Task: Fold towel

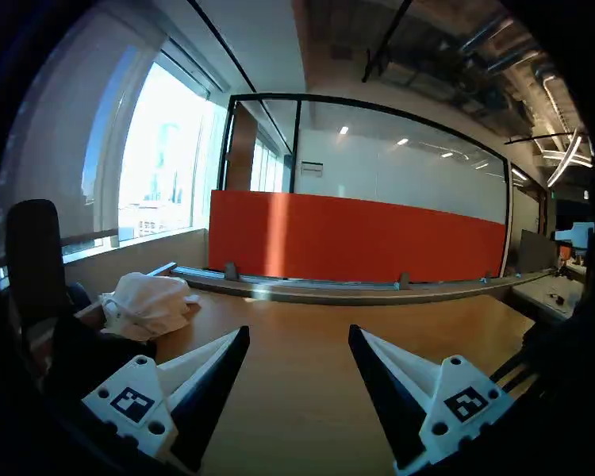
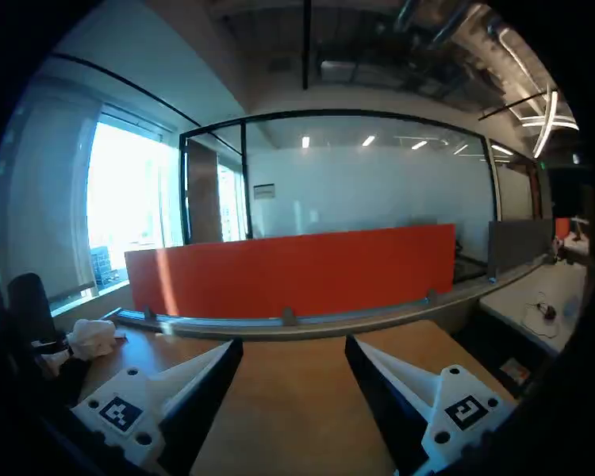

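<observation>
The left gripper (image 1: pixel 297 332) is seen lowest in the left gripper view, its two fingers (image 1: pixel 188 366) spread wide with nothing held between them. Only bare wooden table (image 1: pixel 297 397) is seen in the gap, and the finger bases are cut off at the edge. In the right gripper view the right gripper (image 2: pixel 292 343) is likewise seen with fingers (image 2: pixel 178 382) spread and nothing pinched, above the same table; whether either gripper touches the wood cannot be told. The towel (image 1: pixel 148 304) is found crumpled in a white heap on the table's far left part, beyond and left of the left gripper's left finger and apart from both grippers. Its lower edge is partly hidden by a dark shape (image 1: pixel 83 353) that cannot be identified. In the right gripper view the towel is seen smaller at far left, half lost in shadow. A dark chair (image 1: pixel 32 254) back is seen beside it, cut off by the edge. Farther back, a grey rail (image 1: pixel 337 287) along the table's far edge is backed by an orange partition (image 1: pixel 353 238). A window (image 1: pixel 166 159) at left is blown out, so little outside can be made out. A glass wall (image 1: pixel 393 163) is seen behind the partition. A white desk (image 2: pixel 535 305) at right is dotted with items too small to be told.
</observation>
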Available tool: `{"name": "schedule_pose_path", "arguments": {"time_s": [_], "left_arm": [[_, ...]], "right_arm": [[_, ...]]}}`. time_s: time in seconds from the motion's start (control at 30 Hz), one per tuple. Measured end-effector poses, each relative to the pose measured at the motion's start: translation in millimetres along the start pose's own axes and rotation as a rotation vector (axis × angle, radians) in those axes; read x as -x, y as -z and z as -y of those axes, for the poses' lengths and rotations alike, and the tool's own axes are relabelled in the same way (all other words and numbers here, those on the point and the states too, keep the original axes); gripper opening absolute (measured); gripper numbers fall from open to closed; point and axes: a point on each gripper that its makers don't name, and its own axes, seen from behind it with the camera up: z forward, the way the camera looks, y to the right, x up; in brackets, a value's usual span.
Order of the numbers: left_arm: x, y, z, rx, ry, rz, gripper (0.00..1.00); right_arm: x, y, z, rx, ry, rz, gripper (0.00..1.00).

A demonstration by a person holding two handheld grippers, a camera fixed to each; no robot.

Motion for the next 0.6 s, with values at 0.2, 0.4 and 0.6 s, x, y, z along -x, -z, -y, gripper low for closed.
{"name": "schedule_pose_path", "arguments": {"time_s": [0.2, 0.4, 0.6], "left_arm": [[30, 0.7, 9.0, -0.001, -0.023, -0.017, 0.92], [53, -0.4, 21.0, -0.008, -0.048, -0.044, 0.92], [71, -3.2, 27.3, -0.007, -0.034, -0.064, 0.92]], "right_arm": [[14, 0.7, 9, -0.003, -0.011, 0.000, 0.99], [28, -3.1, 21, -0.006, 0.001, -0.006, 0.99], [36, -8.7, 32, -0.020, 0.009, -0.020, 0.99]]}}
